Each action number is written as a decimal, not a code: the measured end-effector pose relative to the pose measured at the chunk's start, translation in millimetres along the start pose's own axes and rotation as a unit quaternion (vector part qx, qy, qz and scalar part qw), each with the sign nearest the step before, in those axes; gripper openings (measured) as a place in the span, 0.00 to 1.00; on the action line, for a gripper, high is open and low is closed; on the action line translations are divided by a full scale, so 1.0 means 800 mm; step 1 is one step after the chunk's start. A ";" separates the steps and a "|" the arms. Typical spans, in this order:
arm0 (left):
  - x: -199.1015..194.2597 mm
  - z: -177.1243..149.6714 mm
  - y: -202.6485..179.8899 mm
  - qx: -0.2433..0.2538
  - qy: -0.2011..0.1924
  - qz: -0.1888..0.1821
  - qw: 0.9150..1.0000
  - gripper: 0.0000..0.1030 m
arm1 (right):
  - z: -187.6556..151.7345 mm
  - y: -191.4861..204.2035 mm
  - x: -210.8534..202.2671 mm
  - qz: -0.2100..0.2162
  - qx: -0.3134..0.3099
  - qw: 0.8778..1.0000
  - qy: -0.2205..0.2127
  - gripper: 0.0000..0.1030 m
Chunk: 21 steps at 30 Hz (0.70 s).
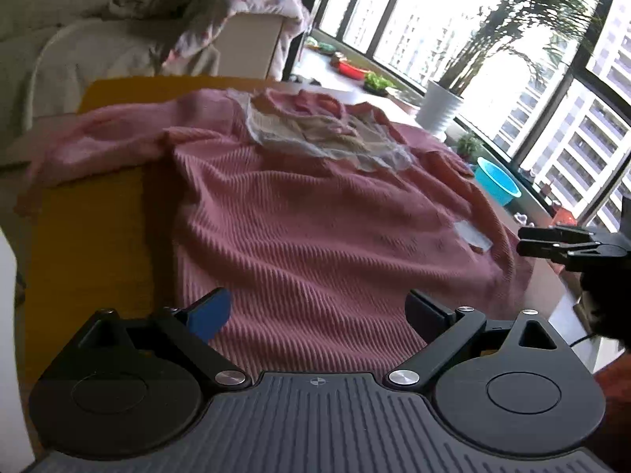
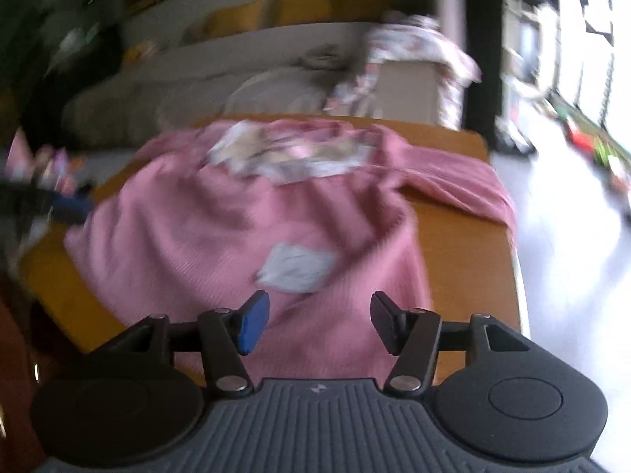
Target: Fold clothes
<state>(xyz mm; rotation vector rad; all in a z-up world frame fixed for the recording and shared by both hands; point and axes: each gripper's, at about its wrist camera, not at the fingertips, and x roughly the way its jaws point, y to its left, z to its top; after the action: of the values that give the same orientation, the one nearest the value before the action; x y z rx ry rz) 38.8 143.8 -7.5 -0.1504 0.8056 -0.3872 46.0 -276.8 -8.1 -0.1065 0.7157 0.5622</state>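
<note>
A pink ribbed knit sweater (image 1: 315, 213) with a pale lace collar (image 1: 315, 134) is spread flat over the orange-brown wooden surface (image 1: 90, 236), one sleeve trailing off its edge. The left hand-held gripper (image 1: 319, 315) is held above the hem with jaws wide apart, empty. The right hand-held gripper (image 2: 319, 321) is likewise spread apart over the hem, nothing grasped.
</note>
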 end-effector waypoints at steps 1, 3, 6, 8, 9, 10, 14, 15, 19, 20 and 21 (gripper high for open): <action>-0.003 -0.001 -0.002 0.005 -0.002 0.004 1.000 0.97 | 0.000 0.010 0.003 0.008 -0.017 1.000 0.005 0.56; -0.003 0.000 -0.006 0.013 -0.002 0.014 1.000 0.98 | -0.001 0.031 0.010 0.025 -0.050 0.998 0.016 0.56; -0.010 -0.005 -0.017 0.031 -0.004 0.022 0.999 0.98 | -0.003 0.061 0.020 0.050 -0.099 0.993 0.031 0.56; -0.015 -0.008 -0.024 0.046 -0.006 0.026 0.999 0.98 | -0.004 0.082 0.027 0.066 -0.132 0.988 0.042 0.56; -0.018 -0.010 -0.029 0.055 -0.007 0.025 0.998 0.98 | -0.004 0.092 0.030 0.075 -0.148 0.985 0.047 0.56; -0.021 -0.013 -0.034 0.064 -0.008 0.024 0.998 0.98 | -0.005 0.102 0.033 0.083 -0.165 0.981 0.052 0.56; -0.026 -0.023 -0.053 0.099 -0.005 0.014 0.995 0.99 | 0.010 0.111 0.050 0.063 -0.174 0.982 0.049 0.02; -0.025 -0.025 -0.058 0.109 -0.003 0.011 0.994 0.99 | 0.020 0.108 0.051 0.049 -0.166 0.984 0.037 0.02; -0.009 -0.030 -0.079 0.155 0.004 0.013 0.988 0.99 | 0.073 0.087 0.026 0.030 -0.124 0.991 -0.038 0.02; -0.004 -0.031 -0.084 0.169 0.005 0.019 0.985 0.99 | 0.084 0.083 0.017 0.028 -0.120 0.991 -0.057 0.02; 0.002 -0.033 -0.087 0.184 0.006 0.028 0.983 0.99 | 0.091 0.081 0.008 0.025 -0.121 0.990 -0.071 0.02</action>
<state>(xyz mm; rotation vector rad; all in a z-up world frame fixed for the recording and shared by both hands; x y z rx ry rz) 1.1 79.4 -7.0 0.2190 0.7357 -0.4765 59.2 -198.5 49.3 -0.2728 0.5113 0.6977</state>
